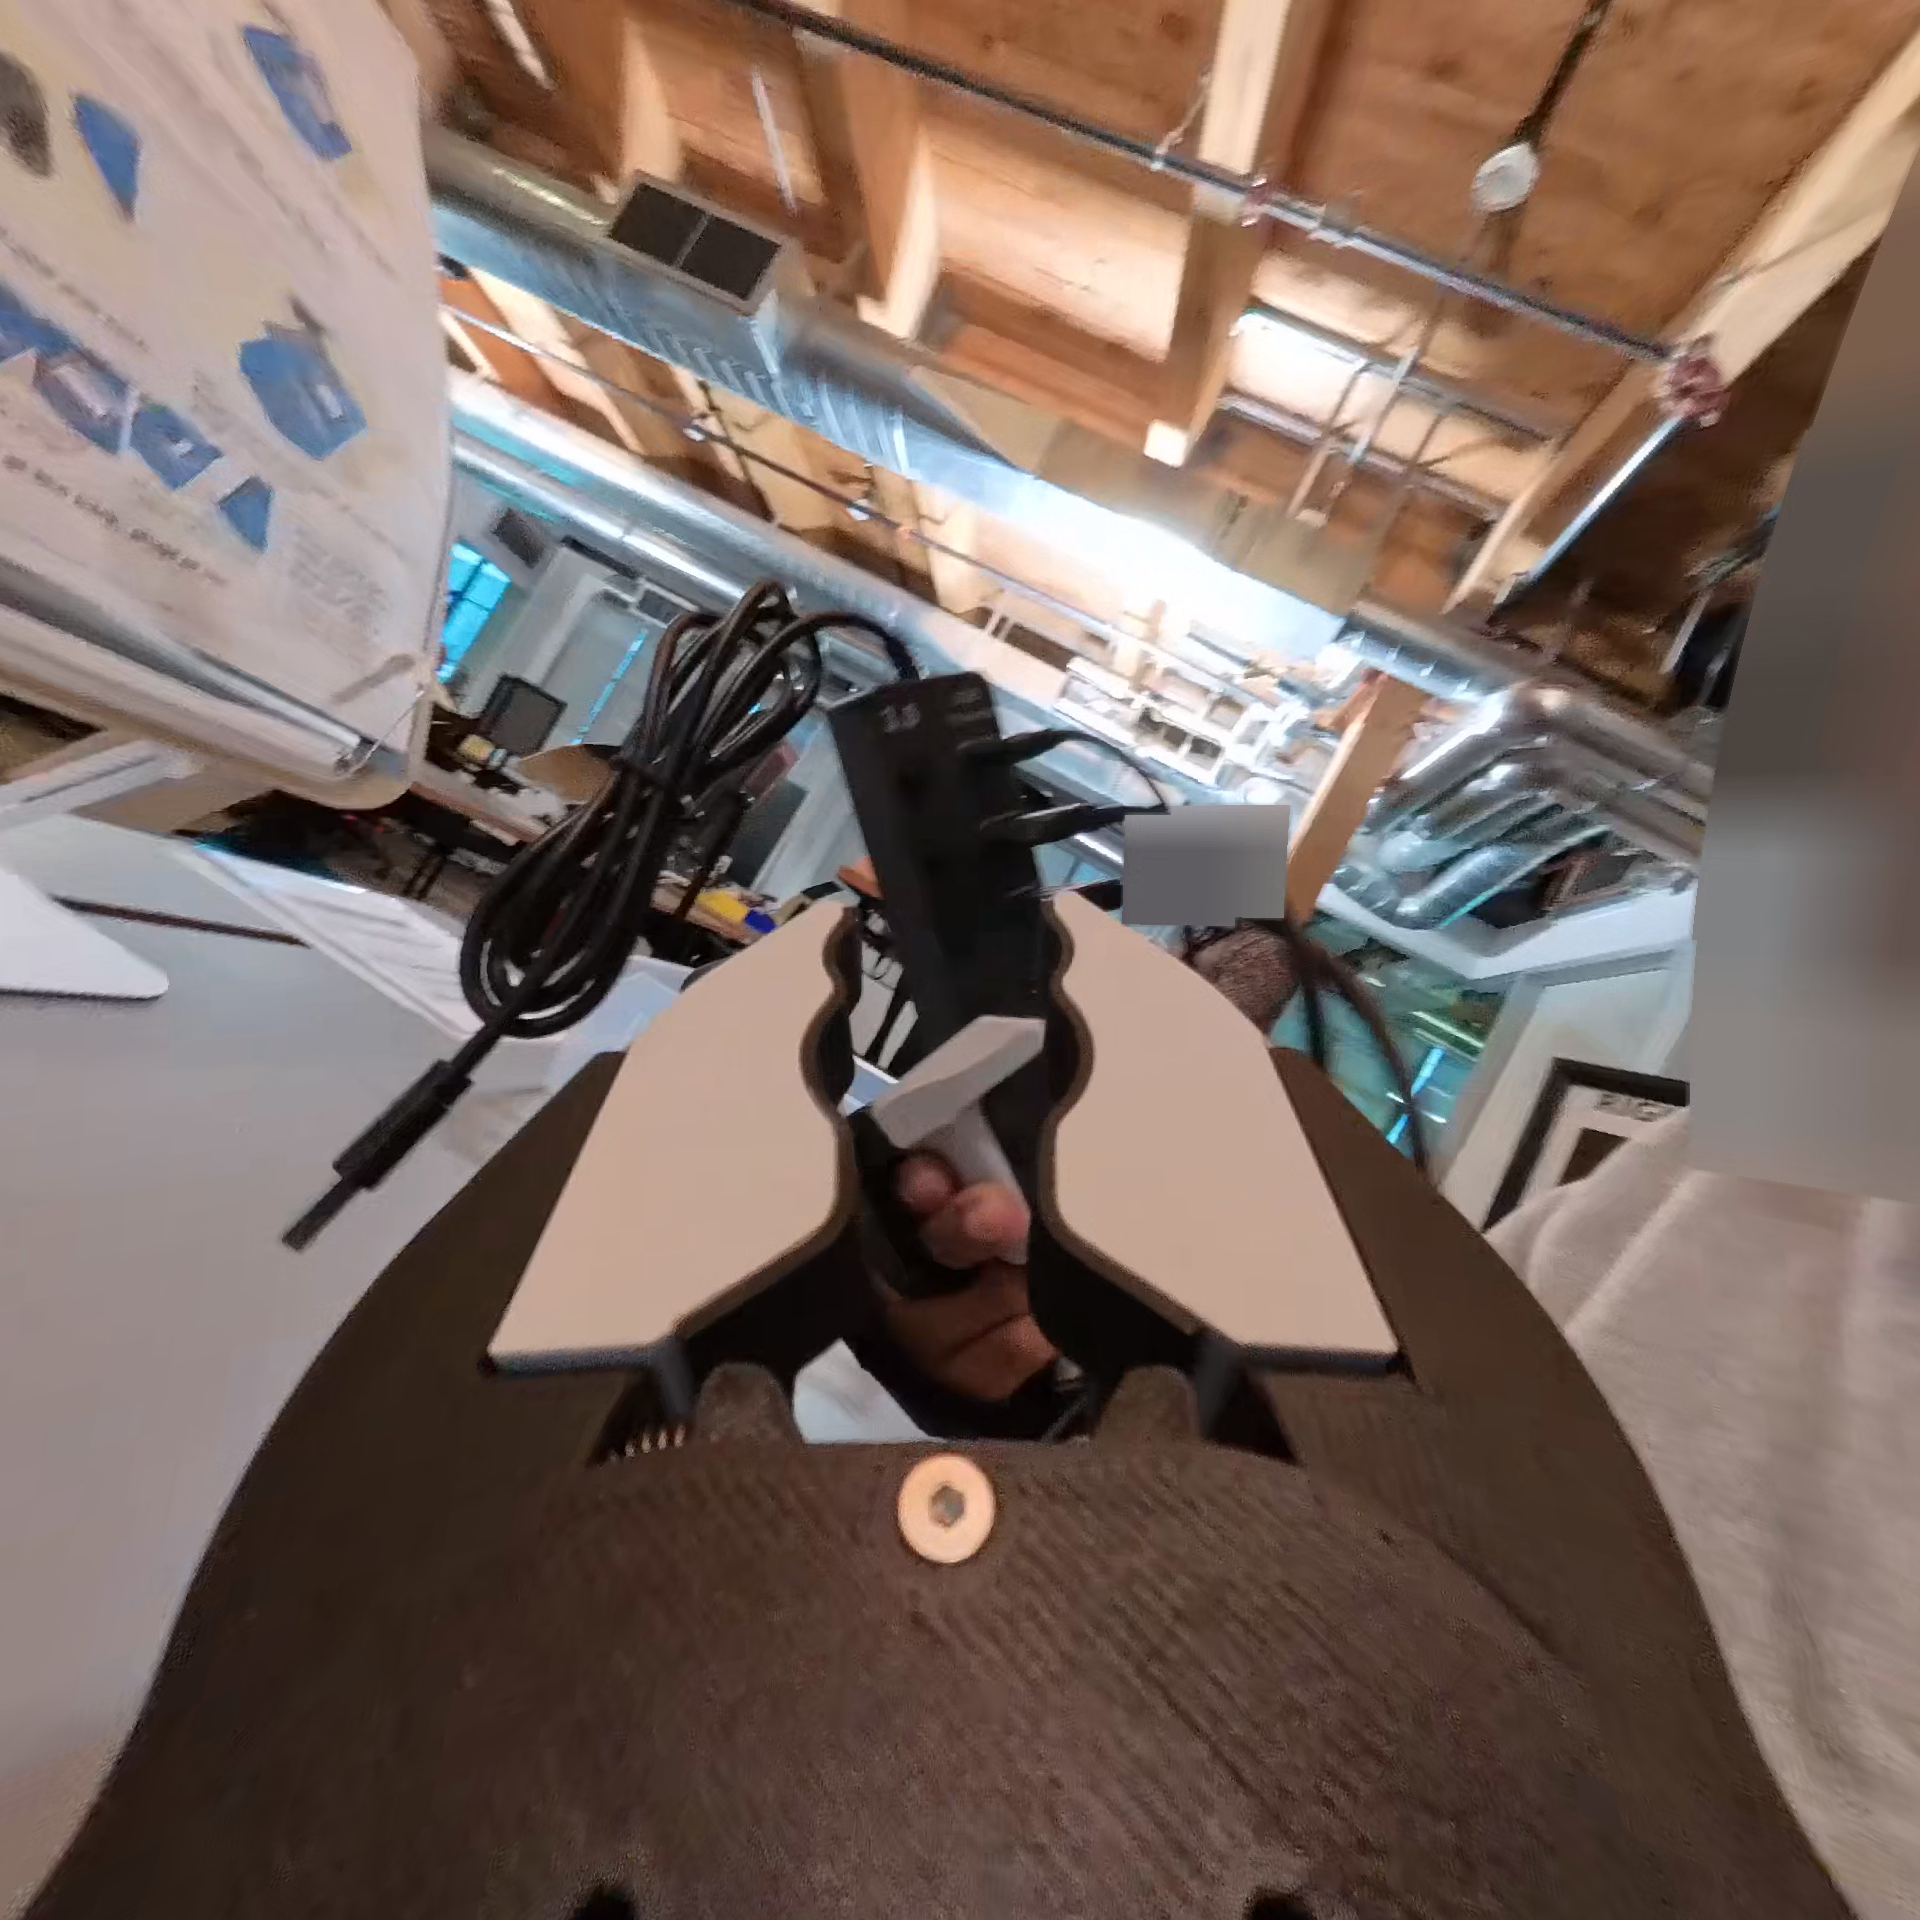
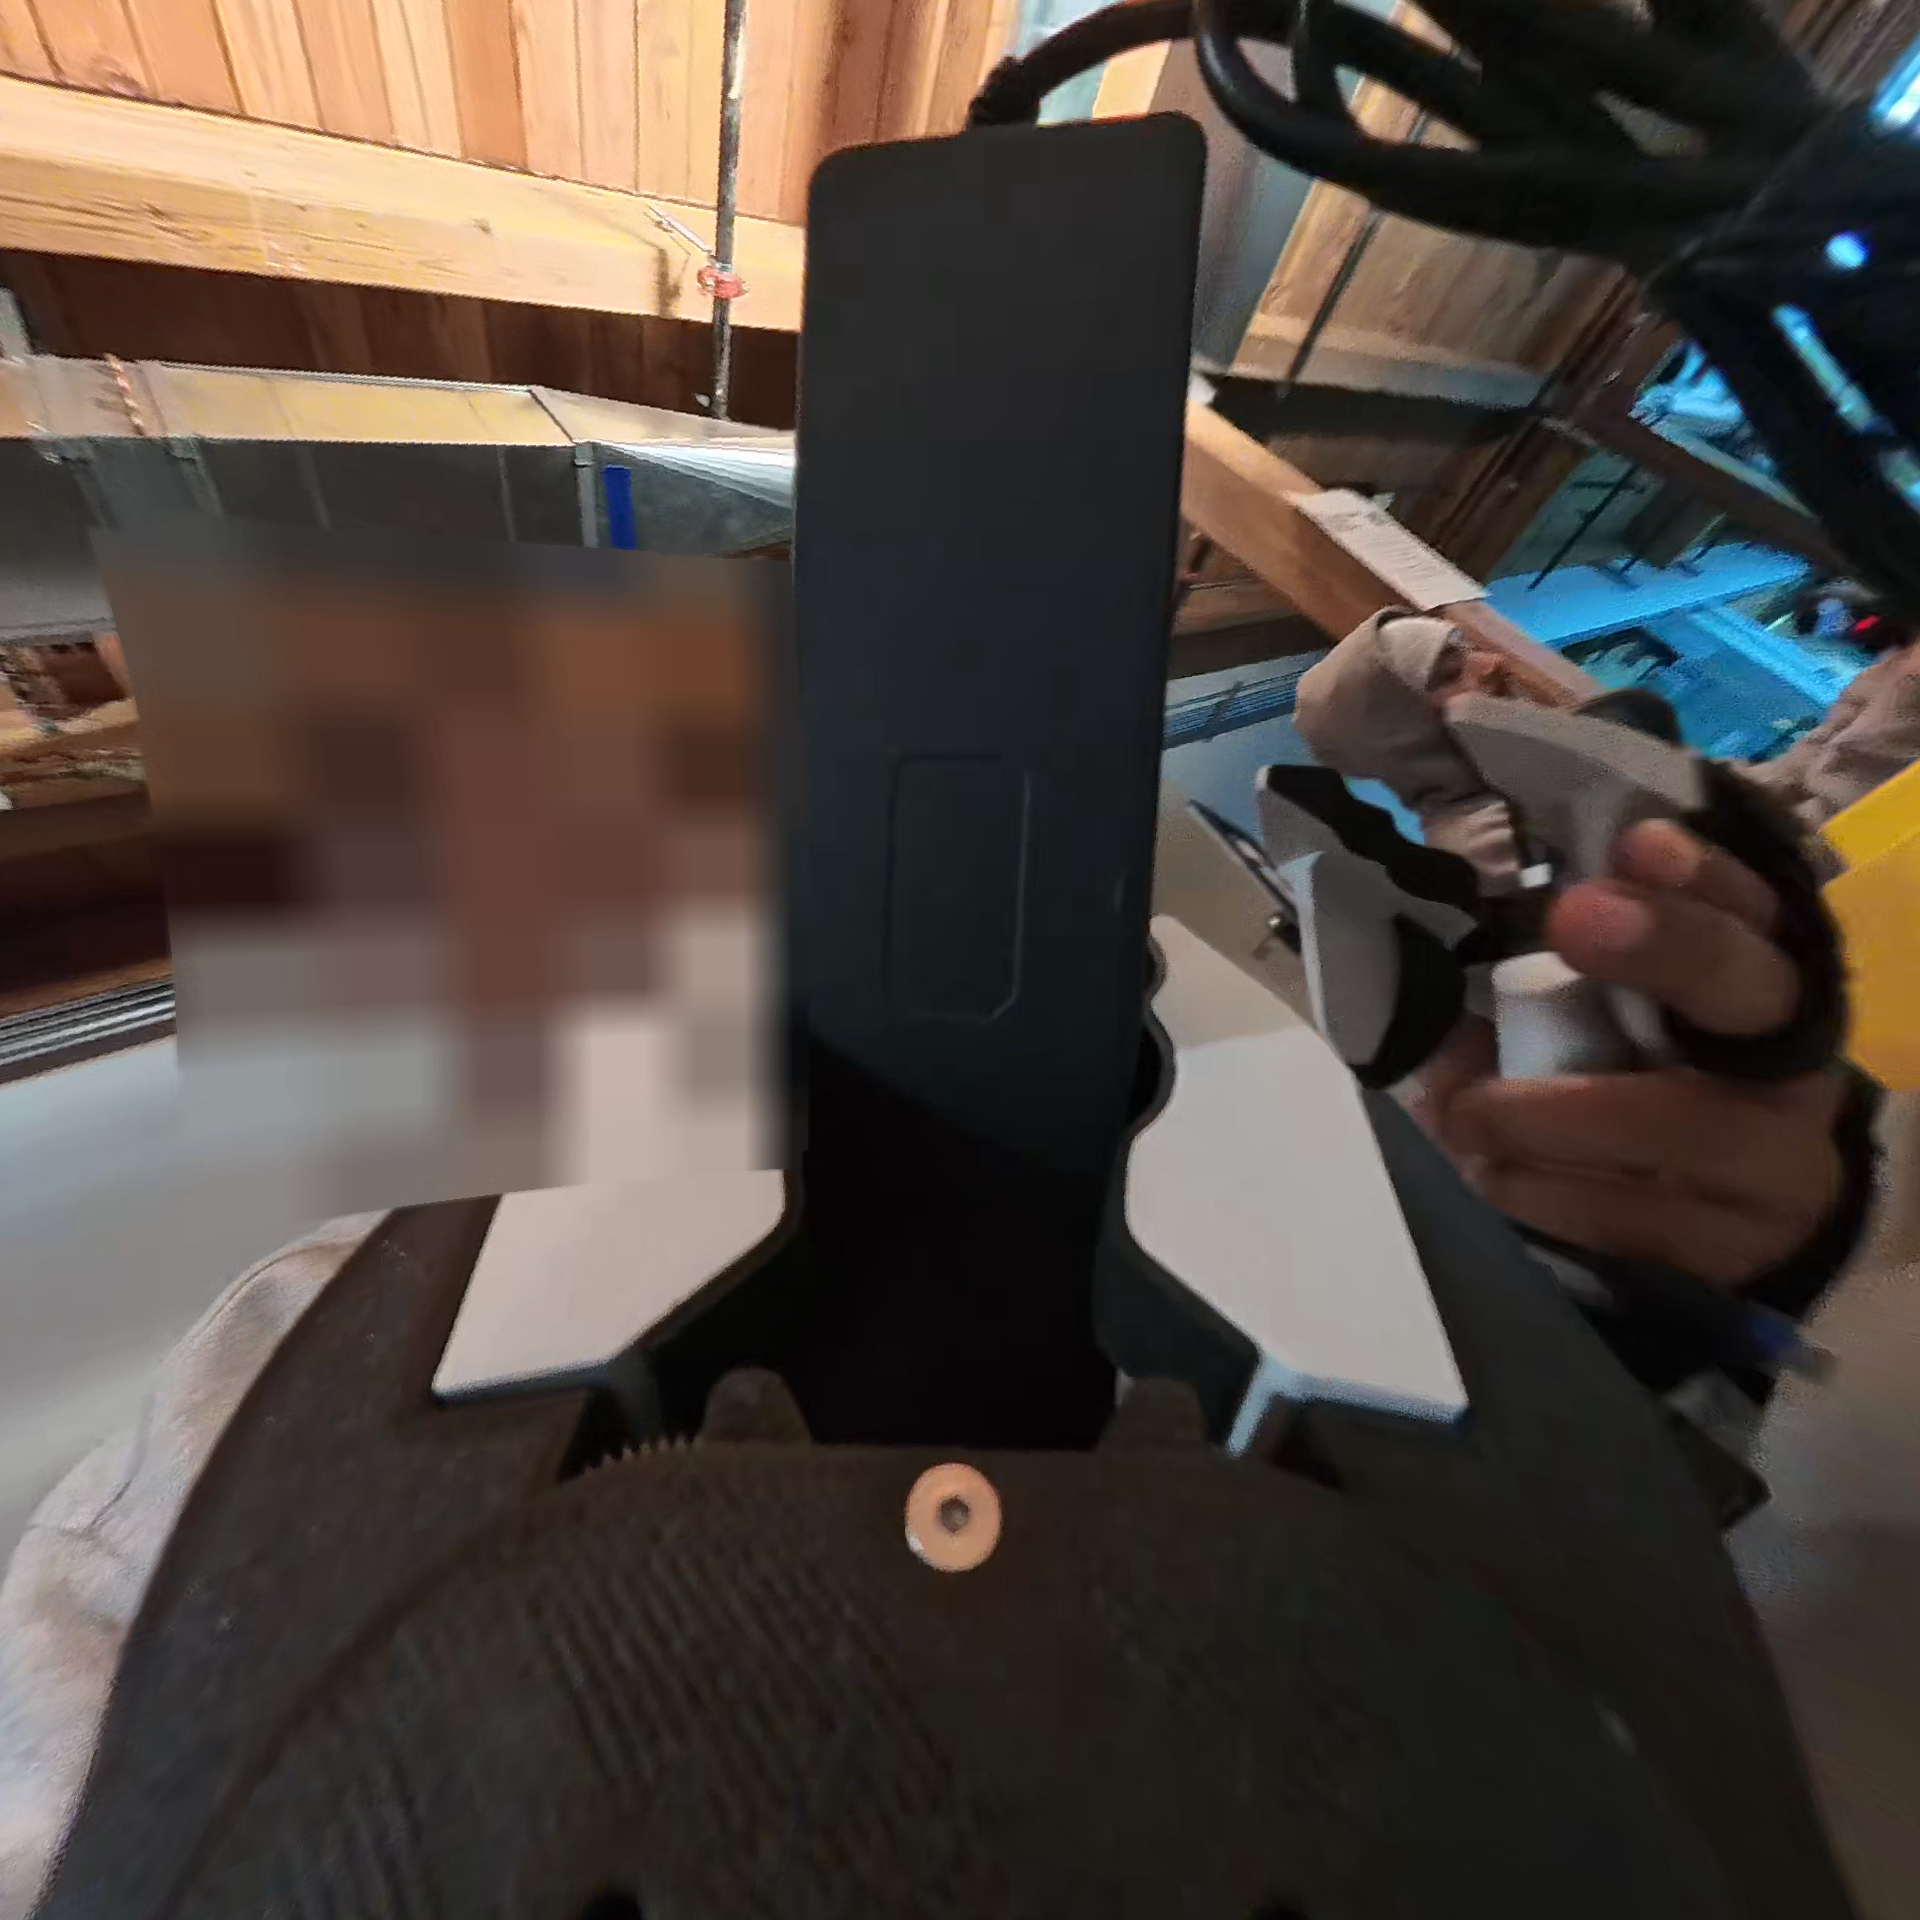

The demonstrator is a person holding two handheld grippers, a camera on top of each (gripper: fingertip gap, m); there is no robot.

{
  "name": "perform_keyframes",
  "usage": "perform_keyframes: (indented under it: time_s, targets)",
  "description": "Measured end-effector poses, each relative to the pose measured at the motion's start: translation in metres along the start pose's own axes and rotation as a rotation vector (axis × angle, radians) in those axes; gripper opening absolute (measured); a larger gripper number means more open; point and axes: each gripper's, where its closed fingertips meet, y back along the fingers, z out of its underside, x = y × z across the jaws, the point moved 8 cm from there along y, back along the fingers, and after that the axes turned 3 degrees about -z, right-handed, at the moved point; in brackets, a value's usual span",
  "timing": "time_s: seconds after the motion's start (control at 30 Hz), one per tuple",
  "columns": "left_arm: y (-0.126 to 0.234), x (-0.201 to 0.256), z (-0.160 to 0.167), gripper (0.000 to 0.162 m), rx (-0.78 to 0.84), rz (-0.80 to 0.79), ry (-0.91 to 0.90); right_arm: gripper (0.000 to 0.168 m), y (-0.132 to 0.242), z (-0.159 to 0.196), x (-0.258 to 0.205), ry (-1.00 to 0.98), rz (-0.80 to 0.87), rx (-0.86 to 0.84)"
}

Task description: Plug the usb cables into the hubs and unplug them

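Note:
My right gripper is shut on a flat black USB hub and holds it upright in the air. In the left wrist view the same hub stands beyond my fingers, held from below by the right gripper. A few black USB plugs sit in its right side. A bundled black cable hangs from the hub's top, its plug end dangling free. My left gripper is open and empty, just short of the hub. It also shows at the right of the right wrist view.
A white table lies below at the left, with a white stand foot on it. A printed white board hangs at the upper left. A pale sleeve is at the right. Wooden beams and metal ducts are overhead.

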Motion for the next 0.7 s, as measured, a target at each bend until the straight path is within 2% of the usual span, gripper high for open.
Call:
perform_keyframes:
  time_s: [0.03,0.17,0.33,0.5,0.63,0.7]
  targets:
    - [-0.003,-0.002,0.008,0.034,-0.017,-0.002,0.0,0.065,0.0,0.004,0.003,-0.021,-0.019,-0.01]
    - [-0.012,-0.001,0.024,0.043,-0.179,0.075,0.038,0.066,-0.007,0.02,0.013,-0.092,-0.043,-0.079]
    - [-0.019,0.007,0.032,0.066,-0.221,0.045,-0.068,0.065,-0.011,0.037,0.028,-0.219,-0.114,-0.088]
    - [-0.017,0.009,0.025,0.061,-0.179,0.031,-0.091,0.065,-0.011,0.043,0.034,-0.3,-0.165,-0.09]
    - [-0.02,0.013,0.03,0.063,-0.182,0.119,0.037,0.066,-0.01,0.048,0.036,-0.358,-0.213,-0.117]
    - [-0.019,0.014,0.032,0.058,-0.17,0.16,0.095,0.066,-0.012,0.05,0.037,-0.379,-0.234,-0.128]
